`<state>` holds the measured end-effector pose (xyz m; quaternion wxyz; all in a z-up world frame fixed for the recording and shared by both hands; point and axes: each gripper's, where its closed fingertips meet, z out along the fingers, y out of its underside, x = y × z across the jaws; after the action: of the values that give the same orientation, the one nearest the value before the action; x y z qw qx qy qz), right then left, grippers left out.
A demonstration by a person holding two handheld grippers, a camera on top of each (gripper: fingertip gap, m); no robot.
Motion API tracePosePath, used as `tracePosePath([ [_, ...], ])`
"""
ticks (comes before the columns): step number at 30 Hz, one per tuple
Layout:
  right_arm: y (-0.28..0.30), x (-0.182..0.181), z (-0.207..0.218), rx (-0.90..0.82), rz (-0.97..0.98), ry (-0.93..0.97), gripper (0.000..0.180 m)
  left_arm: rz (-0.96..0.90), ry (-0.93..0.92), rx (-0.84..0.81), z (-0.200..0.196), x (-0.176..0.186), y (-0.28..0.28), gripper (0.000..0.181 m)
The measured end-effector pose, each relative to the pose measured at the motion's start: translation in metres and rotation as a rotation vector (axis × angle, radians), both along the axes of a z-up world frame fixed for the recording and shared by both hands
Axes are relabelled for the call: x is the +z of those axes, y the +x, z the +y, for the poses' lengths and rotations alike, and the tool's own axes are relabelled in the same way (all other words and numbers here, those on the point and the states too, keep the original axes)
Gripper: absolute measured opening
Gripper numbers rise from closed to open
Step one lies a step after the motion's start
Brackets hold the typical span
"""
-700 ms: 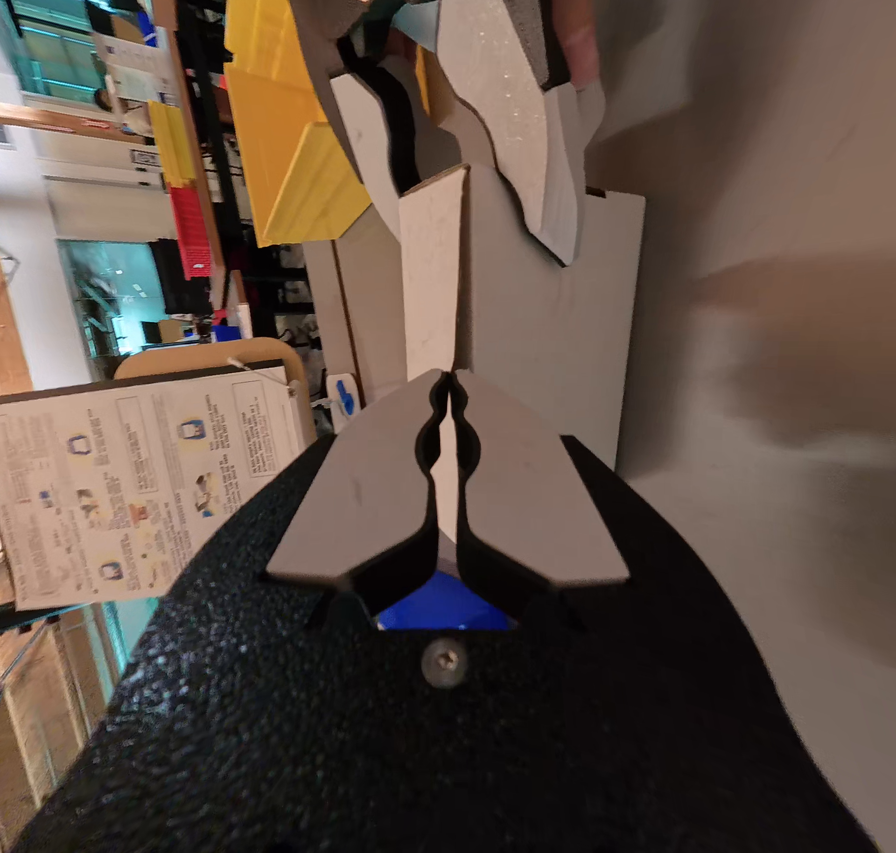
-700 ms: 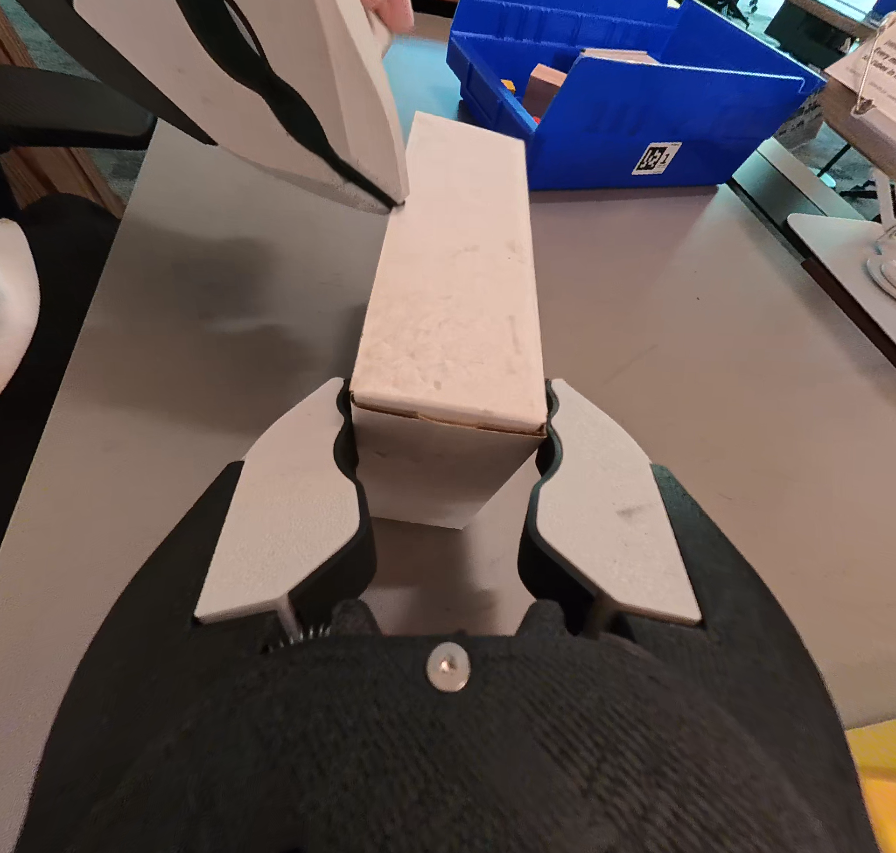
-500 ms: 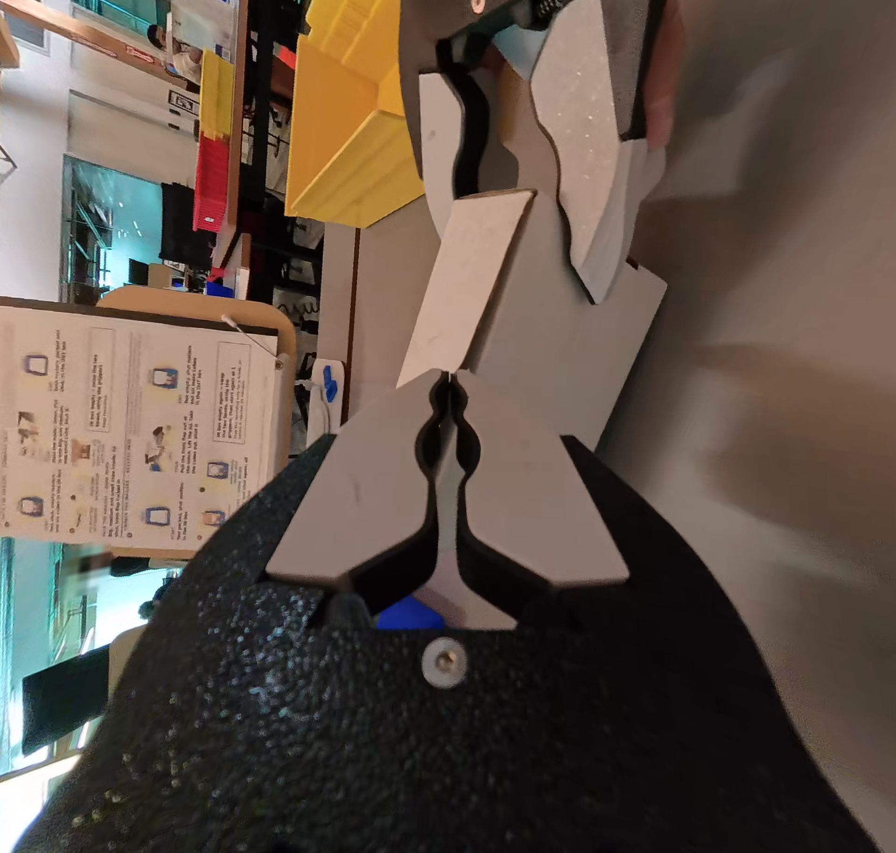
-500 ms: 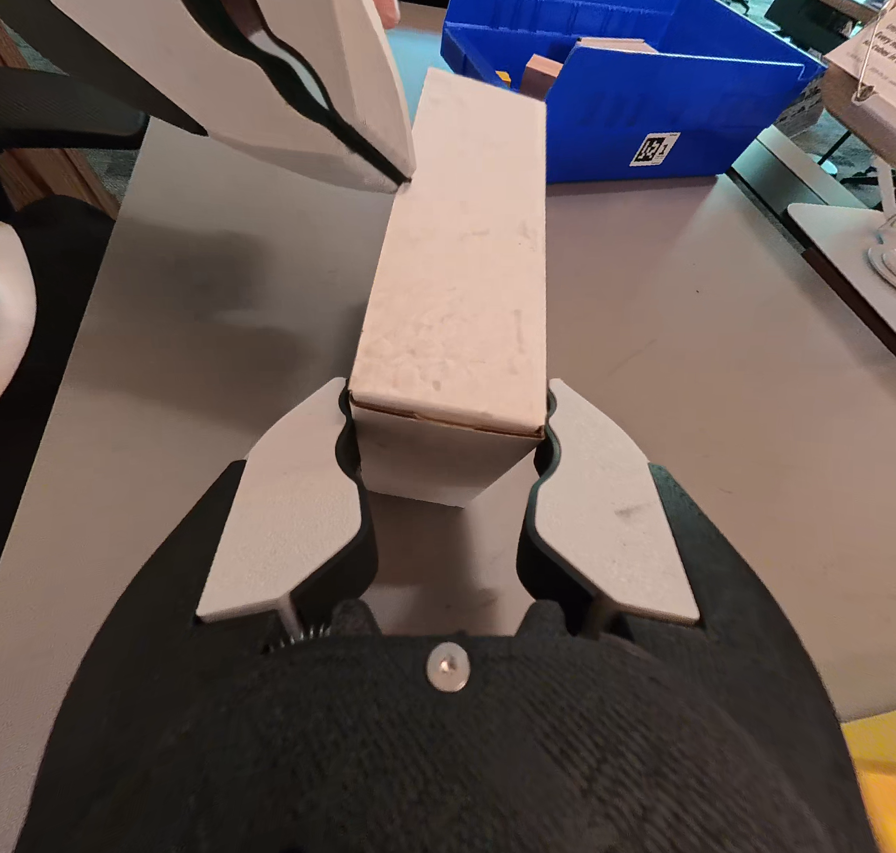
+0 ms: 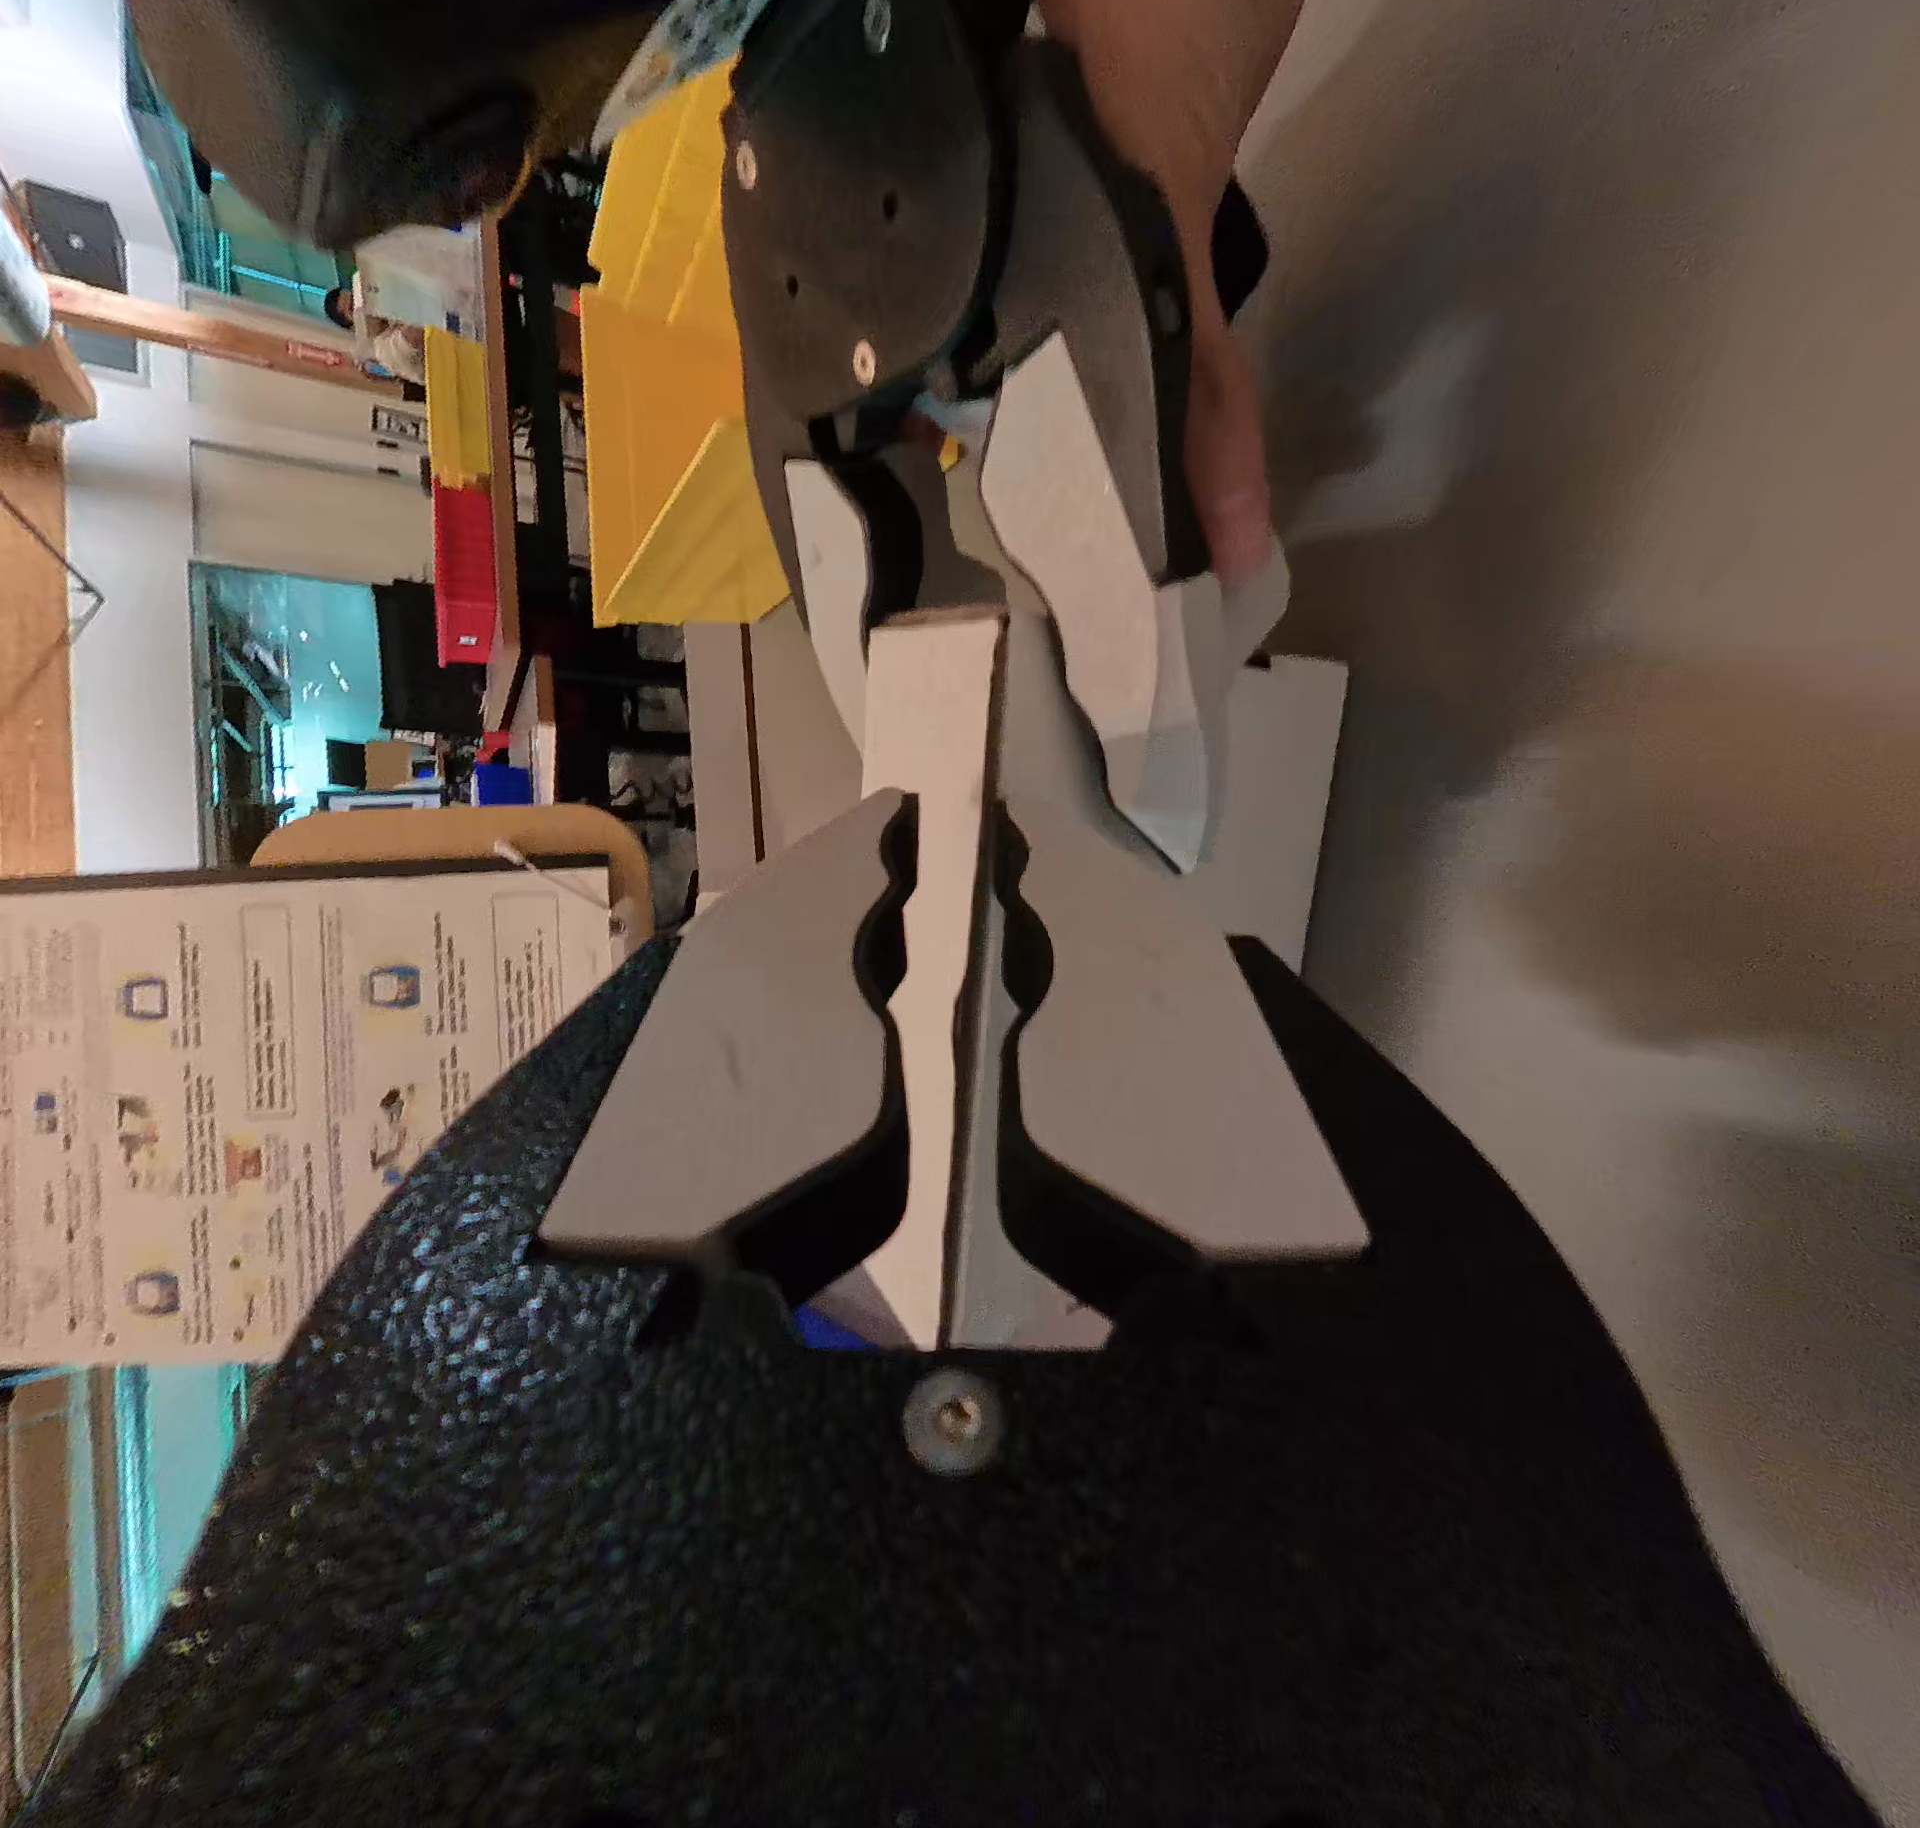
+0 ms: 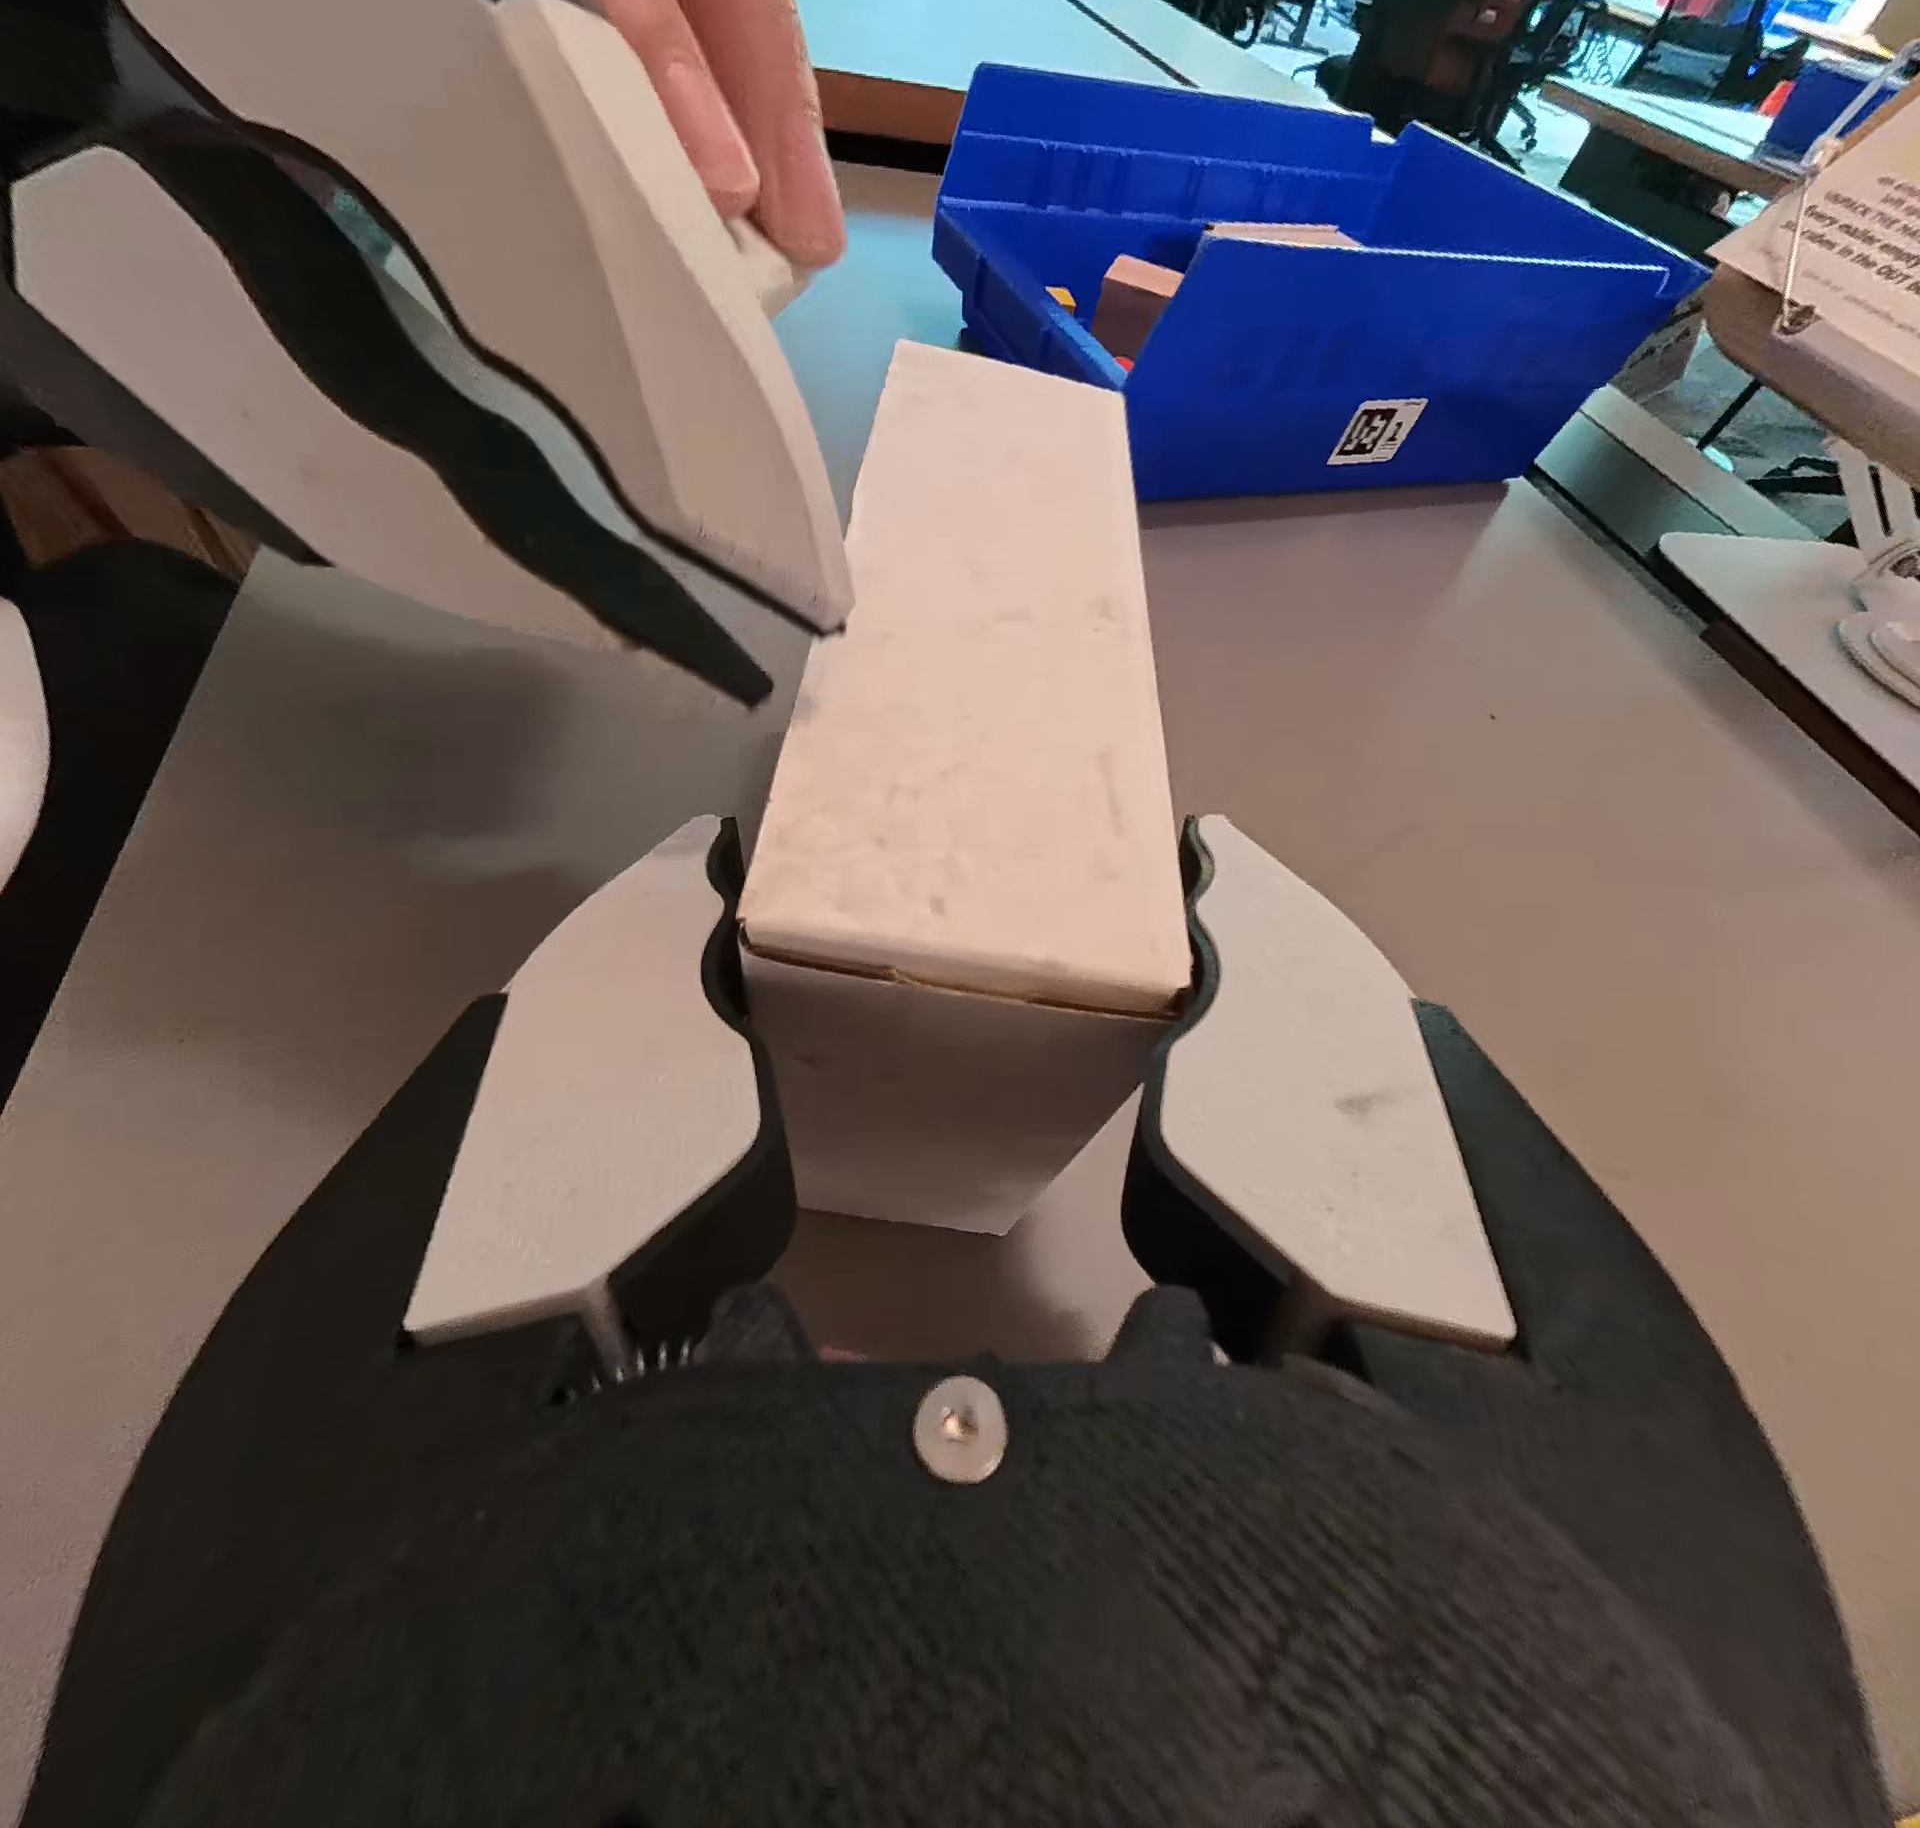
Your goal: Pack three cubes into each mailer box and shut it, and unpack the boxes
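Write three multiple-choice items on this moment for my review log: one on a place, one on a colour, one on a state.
1. In the right wrist view, where is the blue bin relative to the mailer box?
A) beyond its far end, to the right
B) on top of it
C) under it

2. What colour is the mailer box?
A) brown
B) white
C) yellow

3. How is the right gripper?
A) open, clear of the box
B) shut on the box's near end
C) out of view

Answers:
1 A, the bin stands on the table past the box.
2 B, its lid and end panel are white.
3 B, both fingers press the box's sides.
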<state>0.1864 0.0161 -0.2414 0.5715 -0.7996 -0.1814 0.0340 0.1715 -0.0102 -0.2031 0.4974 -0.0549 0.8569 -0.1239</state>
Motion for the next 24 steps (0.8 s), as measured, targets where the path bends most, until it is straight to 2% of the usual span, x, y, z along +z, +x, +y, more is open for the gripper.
tracePosePath([
  [1, -0.002, 0.0, 0.0, 0.006, -0.008, -0.002, 0.079, 0.008, 0.0, -0.014, -0.004, 0.0, 0.001, 0.011],
  [7, -0.002, -0.002, 0.0, 0.002, 0.002, -0.031, 0.079, 0.06, 0.019, -0.039, -0.013, -0.004, 0.004, 0.005],
  [12, -0.004, -0.003, -0.001, 0.012, 0.007, -0.054, 0.078, -0.045, 0.084, -0.023, -0.012, 0.006, 0.006, 0.009],
  [15, -0.004, -0.003, -0.001, 0.006, 0.008, -0.061, 0.078, -0.088, 0.041, 0.009, -0.01, 0.01, 0.008, 0.011],
  [21, -0.006, -0.003, 0.002, 0.009, -0.008, -0.053, 0.078, -0.008, 0.038, -0.056, -0.021, 0.001, 0.0, 0.014],
  [24, -0.007, -0.003, 0.002, 0.012, -0.007, -0.053, 0.078, -0.001, 0.079, -0.014, -0.019, 0.0, 0.006, 0.008],
])
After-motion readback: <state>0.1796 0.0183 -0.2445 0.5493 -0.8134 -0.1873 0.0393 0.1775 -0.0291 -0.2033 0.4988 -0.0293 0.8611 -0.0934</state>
